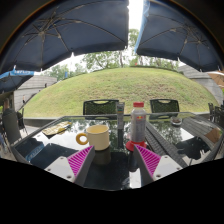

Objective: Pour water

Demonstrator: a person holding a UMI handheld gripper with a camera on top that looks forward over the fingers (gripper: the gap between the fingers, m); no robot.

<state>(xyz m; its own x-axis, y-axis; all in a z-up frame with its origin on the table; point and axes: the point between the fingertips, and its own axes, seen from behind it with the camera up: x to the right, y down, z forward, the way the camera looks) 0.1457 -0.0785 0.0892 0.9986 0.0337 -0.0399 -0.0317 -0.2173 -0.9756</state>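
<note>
Gripper (112, 160) released, 2 pink pads (79, 160) spread wide, nothing clasped. On glass table (40, 148) just ahead: cream mug (98, 136) left of red-capped water bottle (138, 124). Beyond bottle, 2 chairs (100, 106)

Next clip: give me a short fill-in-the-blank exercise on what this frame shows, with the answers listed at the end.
1. The cap of the bottle is ____ in colour.
2. The mug stands on a table whose top is made of ____.
3. Overhead, dark ____ shade the table.
4. The fingers of the hand-held gripper are ____, with nothing between them.

Missing words: red; glass; umbrellas; open
</note>
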